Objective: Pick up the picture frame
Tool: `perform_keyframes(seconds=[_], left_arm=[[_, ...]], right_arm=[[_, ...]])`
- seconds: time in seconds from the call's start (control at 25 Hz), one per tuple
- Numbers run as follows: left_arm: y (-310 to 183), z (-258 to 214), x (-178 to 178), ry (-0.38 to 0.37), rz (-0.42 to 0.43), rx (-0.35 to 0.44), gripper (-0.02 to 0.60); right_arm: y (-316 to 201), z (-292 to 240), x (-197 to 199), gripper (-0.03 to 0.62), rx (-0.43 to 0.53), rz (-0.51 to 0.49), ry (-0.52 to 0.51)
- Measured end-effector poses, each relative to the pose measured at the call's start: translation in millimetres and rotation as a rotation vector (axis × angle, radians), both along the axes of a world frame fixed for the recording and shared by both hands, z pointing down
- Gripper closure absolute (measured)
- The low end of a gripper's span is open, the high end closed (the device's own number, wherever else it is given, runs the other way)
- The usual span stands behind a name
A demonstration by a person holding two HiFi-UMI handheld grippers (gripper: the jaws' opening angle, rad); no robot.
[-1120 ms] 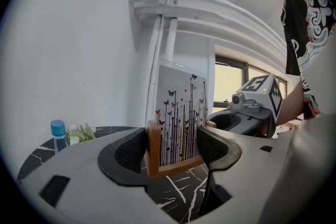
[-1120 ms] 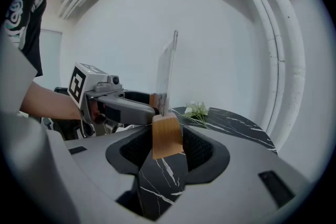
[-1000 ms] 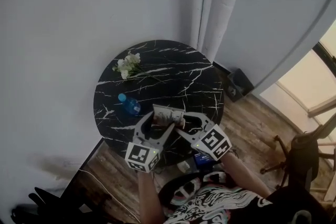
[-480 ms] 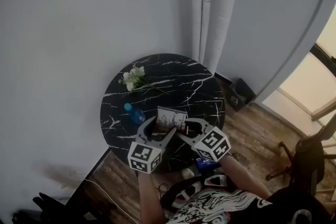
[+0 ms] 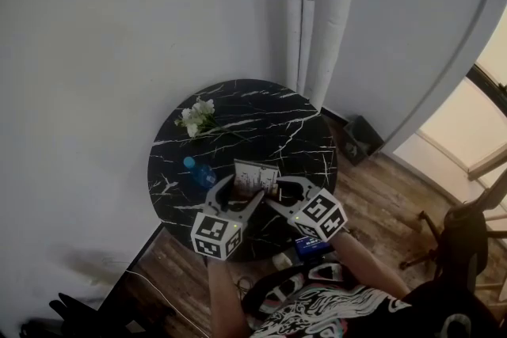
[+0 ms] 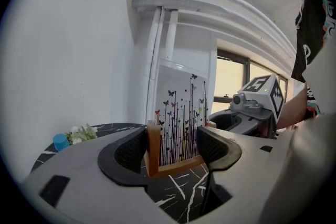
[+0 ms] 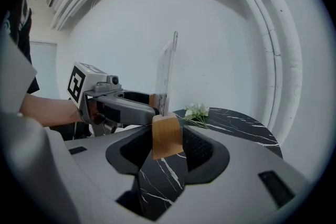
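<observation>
The picture frame (image 5: pixel 255 176) stands upright near the front edge of the round black marble table (image 5: pixel 261 111). It is a clear panel printed with butterflies (image 6: pixel 181 118) in a wooden base. My left gripper (image 5: pixel 240 190) comes in from the front left. Its pads (image 6: pixel 134 150) sit against the two ends of the base, seen in the left gripper view (image 6: pixel 173 149). My right gripper (image 5: pixel 283 187) reaches in from the right, and its jaws close on the base's wooden end (image 7: pixel 167 136). I cannot see whether the base rests on the table.
White flowers (image 5: pixel 196 116) lie at the table's back left and a blue bottle (image 5: pixel 198 170) lies left of the frame. White pipes (image 5: pixel 313 12) run up the wall behind. A dark bin (image 5: pixel 360 134) and a chair (image 5: pixel 467 241) stand on the wooden floor to the right.
Only the head view has shifted, so the table sits a little lower in the picture. Both grippers stay where they were at the frame.
</observation>
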State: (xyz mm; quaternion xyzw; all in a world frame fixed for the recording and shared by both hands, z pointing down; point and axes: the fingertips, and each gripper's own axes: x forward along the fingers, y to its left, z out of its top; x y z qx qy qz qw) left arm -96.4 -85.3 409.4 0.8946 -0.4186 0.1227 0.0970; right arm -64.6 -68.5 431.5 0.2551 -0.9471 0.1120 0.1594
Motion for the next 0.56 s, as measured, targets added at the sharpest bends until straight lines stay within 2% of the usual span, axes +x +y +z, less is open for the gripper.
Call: perform_keyframes(seconds=[0.56], left_arm=[[-10,17,12,-0.009,0.022,-0.040,0.265]], right_arm=[[-9,15,12,0.413,-0.019,0.002,0.016]])
